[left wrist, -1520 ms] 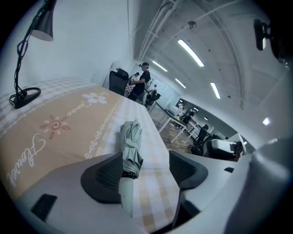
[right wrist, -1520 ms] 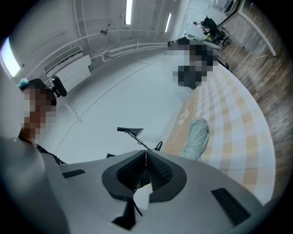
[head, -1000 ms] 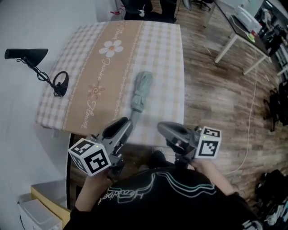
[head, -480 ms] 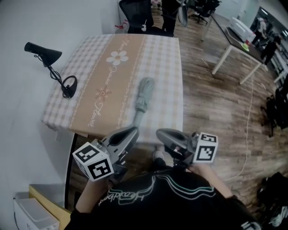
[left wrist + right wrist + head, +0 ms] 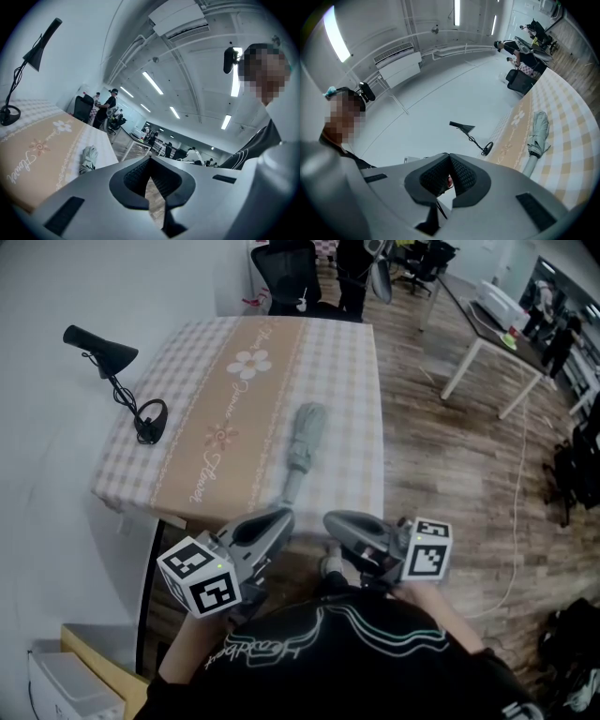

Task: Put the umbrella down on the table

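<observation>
Jaws on both tools are pressed together, and neither pair pinches anything. The left gripper (image 5: 279,518) (image 5: 150,161) and the right gripper (image 5: 334,519) (image 5: 449,159) are held side by side close in front of the person's dark-shirted chest (image 5: 328,652), just short of the near edge of the rectangular table (image 5: 356,362) (image 5: 42,150) (image 5: 567,154). Its checked cloth carries a tan lengthwise band printed with flowers.

The folded grey-green fabric umbrella (image 5: 302,442) (image 5: 88,158) (image 5: 538,133) lies flat on that cloth, ahead of both grippers and clear of them. It runs lengthwise away from them. Its pale straight handle (image 5: 289,488) points back toward the gap between the two sets of tips and ends near the table edge. Its bundled canopy is the farther end. From the left gripper it sits ahead and slightly left of the closed tips; from the right gripper it sits off to the right.

A black desk lamp with a cone-shaped head and a ring base (image 5: 150,418) (image 5: 42,40) (image 5: 464,126) stands well to the left of the left gripper, at the table's wall side. Beyond the table's far end, straight ahead of the tools, stands a black office chair (image 5: 291,277). To the right of the right gripper stretches a wooden plank floor (image 5: 450,456) with a white-topped table (image 5: 487,324) on it.
</observation>
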The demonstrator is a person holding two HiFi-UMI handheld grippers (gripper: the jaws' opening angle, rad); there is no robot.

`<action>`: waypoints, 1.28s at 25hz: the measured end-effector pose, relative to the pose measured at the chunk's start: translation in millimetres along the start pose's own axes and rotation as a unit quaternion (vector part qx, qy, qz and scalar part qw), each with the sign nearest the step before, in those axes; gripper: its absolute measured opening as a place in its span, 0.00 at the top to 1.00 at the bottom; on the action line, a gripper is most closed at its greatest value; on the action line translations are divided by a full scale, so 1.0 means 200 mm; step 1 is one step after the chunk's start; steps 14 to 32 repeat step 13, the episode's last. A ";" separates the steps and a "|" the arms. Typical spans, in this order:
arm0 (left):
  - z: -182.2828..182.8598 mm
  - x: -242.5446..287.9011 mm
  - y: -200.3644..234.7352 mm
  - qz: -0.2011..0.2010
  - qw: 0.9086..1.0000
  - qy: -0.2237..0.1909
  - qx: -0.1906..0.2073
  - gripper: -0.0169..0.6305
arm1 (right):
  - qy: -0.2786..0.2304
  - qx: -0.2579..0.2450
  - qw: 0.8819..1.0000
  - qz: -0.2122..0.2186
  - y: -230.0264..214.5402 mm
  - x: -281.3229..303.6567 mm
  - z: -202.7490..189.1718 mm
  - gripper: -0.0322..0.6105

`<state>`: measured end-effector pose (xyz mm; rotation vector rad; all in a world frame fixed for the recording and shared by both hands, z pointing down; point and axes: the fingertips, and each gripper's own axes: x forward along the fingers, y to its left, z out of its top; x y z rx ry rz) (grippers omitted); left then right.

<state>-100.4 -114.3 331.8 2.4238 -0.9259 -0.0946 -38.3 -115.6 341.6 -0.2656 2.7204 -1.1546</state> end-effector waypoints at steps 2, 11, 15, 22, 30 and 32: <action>-0.02 -0.01 0.00 -0.002 1.000 -0.001 -0.003 0.98 | 0.001 0.001 1.000 0.001 0.00 0.01 -0.02 0.93; -0.01 -0.07 0.06 0.026 0.999 -0.018 -0.003 0.98 | 0.003 0.007 1.000 0.000 0.01 0.03 -0.04 0.93; 0.00 -0.07 0.06 0.029 0.999 -0.021 -0.001 0.98 | 0.004 0.007 1.000 0.002 0.01 0.04 -0.05 0.93; 0.00 -0.07 0.06 0.029 0.999 -0.021 -0.001 0.98 | 0.004 0.007 1.000 0.002 0.01 0.04 -0.05 0.93; 0.00 -0.07 0.06 0.029 0.999 -0.021 -0.001 0.98 | 0.004 0.007 1.000 0.002 0.01 0.04 -0.05 0.93; 0.00 -0.07 0.06 0.029 0.999 -0.021 -0.001 0.98 | 0.004 0.007 1.000 0.002 0.01 0.04 -0.05 0.93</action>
